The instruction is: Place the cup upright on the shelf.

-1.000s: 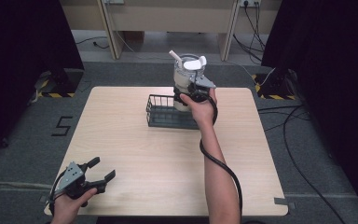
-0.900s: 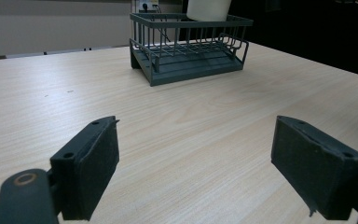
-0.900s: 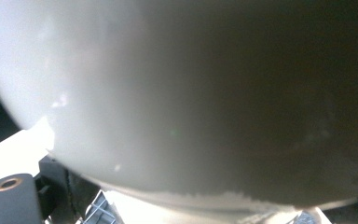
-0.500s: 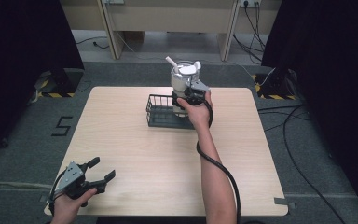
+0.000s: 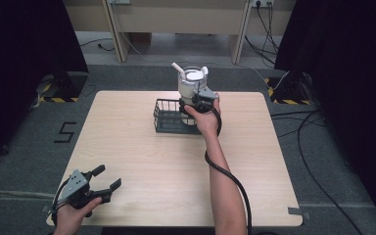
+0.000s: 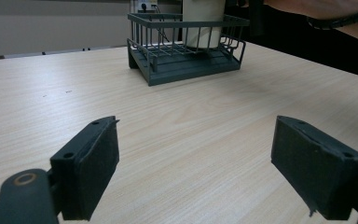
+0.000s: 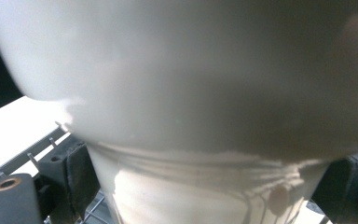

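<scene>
A white cup (image 5: 191, 82) with white utensils sticking out of its top is upright in the right end of a dark wire basket (image 5: 168, 117) at the back middle of the table. My right gripper (image 5: 196, 104) is shut on the cup's lower part. In the right gripper view the cup (image 7: 191, 93) fills the frame, a jaw pad on each side of its narrow base, and a basket wire (image 7: 32, 154) shows below. My left gripper (image 5: 107, 177) stands open and empty near the table's front left corner. It faces the basket (image 6: 186, 56) and cup (image 6: 203, 14).
The light wooden table (image 5: 142, 156) stretches bare between the left gripper and the basket. The person's right forearm (image 5: 220, 171) crosses the table's middle right, a black cable looping beside it. Dark curtains and floor cables surround the table.
The right gripper has brought the cup slightly left and down, into the basket. The left gripper has stayed still and open.
</scene>
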{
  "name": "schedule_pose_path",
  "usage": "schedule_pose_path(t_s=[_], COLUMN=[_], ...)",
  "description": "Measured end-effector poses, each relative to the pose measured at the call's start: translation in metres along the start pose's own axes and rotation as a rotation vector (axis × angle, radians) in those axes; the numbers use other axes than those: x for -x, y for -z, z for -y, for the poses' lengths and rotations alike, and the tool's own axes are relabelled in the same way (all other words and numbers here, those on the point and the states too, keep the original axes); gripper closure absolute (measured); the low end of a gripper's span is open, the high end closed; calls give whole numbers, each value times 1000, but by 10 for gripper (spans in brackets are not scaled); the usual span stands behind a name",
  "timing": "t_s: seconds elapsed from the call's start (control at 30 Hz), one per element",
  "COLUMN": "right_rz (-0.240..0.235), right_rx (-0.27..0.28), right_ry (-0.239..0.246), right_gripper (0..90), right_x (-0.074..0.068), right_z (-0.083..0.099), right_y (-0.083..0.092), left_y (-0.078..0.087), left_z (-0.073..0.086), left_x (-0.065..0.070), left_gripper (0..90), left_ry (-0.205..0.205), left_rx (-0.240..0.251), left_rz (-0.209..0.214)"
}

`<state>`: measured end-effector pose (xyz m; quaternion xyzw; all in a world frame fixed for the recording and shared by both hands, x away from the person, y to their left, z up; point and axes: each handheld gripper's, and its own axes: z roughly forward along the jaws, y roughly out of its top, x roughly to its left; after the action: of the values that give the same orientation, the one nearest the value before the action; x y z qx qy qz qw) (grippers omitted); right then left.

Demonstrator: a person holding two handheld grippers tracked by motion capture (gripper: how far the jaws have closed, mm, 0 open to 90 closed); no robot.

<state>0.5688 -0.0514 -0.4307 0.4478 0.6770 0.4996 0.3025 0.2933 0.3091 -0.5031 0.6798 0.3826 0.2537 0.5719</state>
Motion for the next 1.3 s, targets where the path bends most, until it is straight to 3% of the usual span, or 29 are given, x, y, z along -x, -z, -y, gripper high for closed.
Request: schedule_pose_path(t_s=[0.23, 0.4, 0.47, 0.5, 0.53, 0.73, 1.3], right_rz=[-35, -30, -27, -25, -25, -22, -16], right_rx=[14, 29, 29, 37, 28, 48, 52], right_ry=[-15, -11, 1, 31, 12, 29, 58], right_gripper=[67, 64, 61, 62, 68, 73, 76], right_x=[1, 0, 0, 2, 0, -3, -1], right_z=[7, 10, 11, 10, 11, 15, 22], right_y=[0, 1, 1, 1, 2, 6, 34], left_y=[0, -1, -1, -1, -1, -1, -1], left_z=[0, 0, 0, 0, 0, 0, 0], left_x=[1, 1, 1, 1, 1, 1, 2], left_gripper=[146, 146, 146, 146, 146, 146, 146], left_ry=[-5, -6, -6, -6, -7, -7, -12], left_rx=[-3, -6, -6, -6, -6, -4, -3], left_rz=[4, 3, 2, 2, 2, 2, 3])
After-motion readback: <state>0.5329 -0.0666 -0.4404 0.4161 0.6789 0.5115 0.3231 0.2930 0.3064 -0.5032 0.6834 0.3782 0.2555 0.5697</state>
